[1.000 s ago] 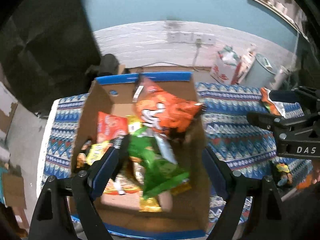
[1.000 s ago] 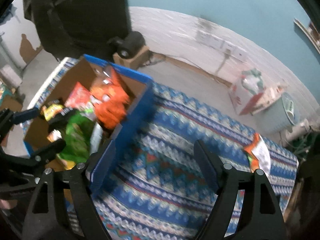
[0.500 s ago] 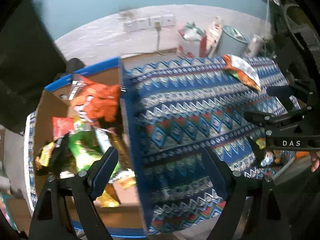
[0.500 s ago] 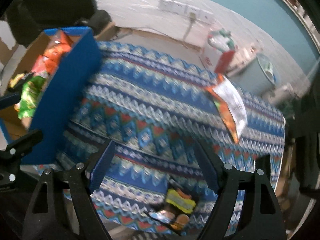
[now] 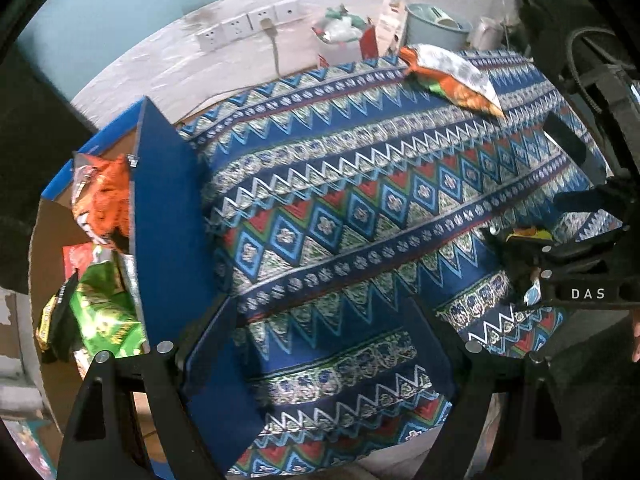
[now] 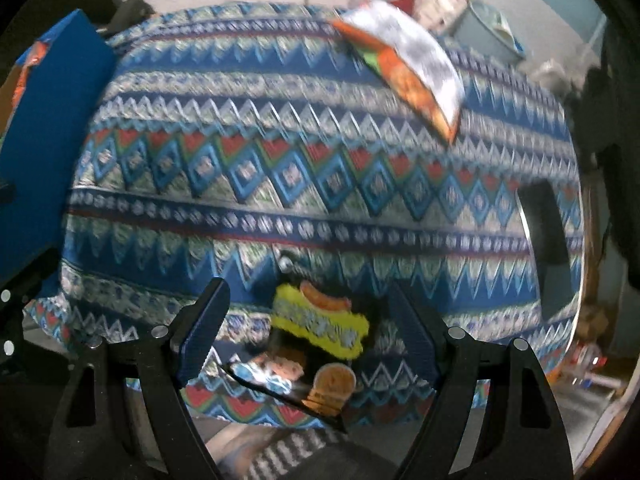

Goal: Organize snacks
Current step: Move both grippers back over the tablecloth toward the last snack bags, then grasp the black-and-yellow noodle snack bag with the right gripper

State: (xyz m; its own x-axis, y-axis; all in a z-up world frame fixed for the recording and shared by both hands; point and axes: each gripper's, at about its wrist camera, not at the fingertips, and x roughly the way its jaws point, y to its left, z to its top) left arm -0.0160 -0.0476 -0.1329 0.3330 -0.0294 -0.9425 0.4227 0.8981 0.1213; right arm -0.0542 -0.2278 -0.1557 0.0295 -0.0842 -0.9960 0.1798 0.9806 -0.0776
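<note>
I am between loads, reaching for loose snacks on the patterned cloth [image 5: 360,208]. My right gripper [image 6: 308,328] hangs wide open and empty over a yellow-and-black snack packet [image 6: 320,320] near the cloth's near edge; the jaws straddle it without touching. My left gripper [image 5: 320,344] is wide open and empty too, beside the box [image 5: 168,216] of snacks. An orange-and-white chip bag [image 5: 452,76] lies at the far edge. Next I judge I must lower the right jaws and close on the packet.
</note>
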